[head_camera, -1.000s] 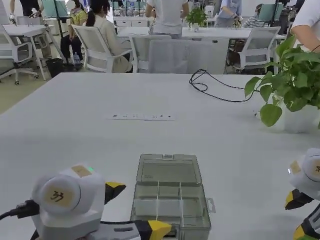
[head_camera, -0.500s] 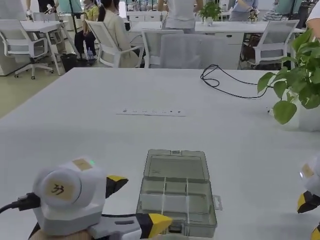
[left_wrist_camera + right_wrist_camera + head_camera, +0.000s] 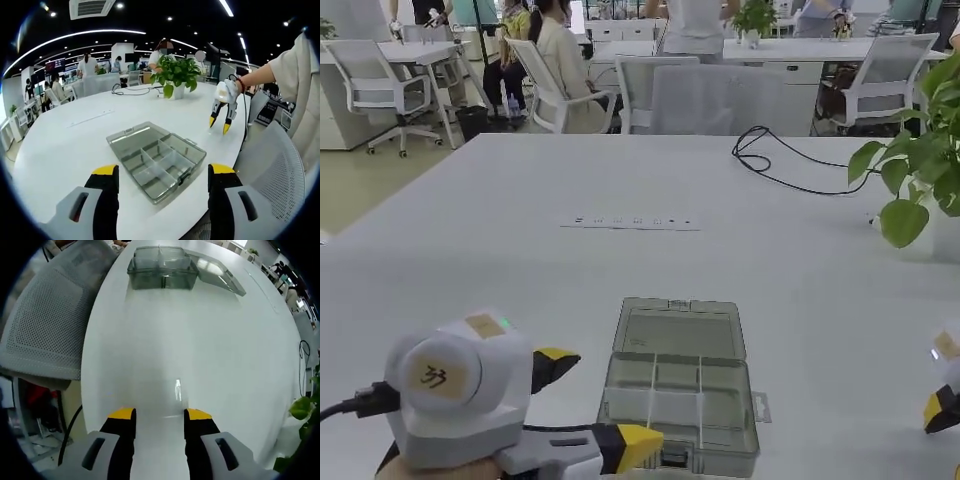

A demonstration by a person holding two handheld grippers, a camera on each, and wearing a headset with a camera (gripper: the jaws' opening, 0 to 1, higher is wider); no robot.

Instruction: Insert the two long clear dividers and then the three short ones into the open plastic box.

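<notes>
Smoky clear plastic is being seen in the head view as the open box (image 3: 678, 400), which is lying near the front edge of the white counter (image 3: 520, 260) with its lid (image 3: 680, 333) folded flat away from the person, so that the tray is being left reachable from above. Clear dividers (image 3: 656, 385) are being shown standing inside it as a grid of compartments; their number cannot be told. The left tool (image 3: 605, 400) is being held just beside the box, jaws parted and empty. In the left gripper view, the left tool (image 3: 163, 172) is being aimed at the box (image 3: 157, 160) with nothing between its spread jaws, while the right tool (image 3: 220, 122) is being hung well apart, likely to keep it clear. In the right gripper view, the right tool (image 3: 160, 414) is being held released over bare counter, the box (image 3: 162, 262) lying far ahead; the inserting is probably done.
</notes>
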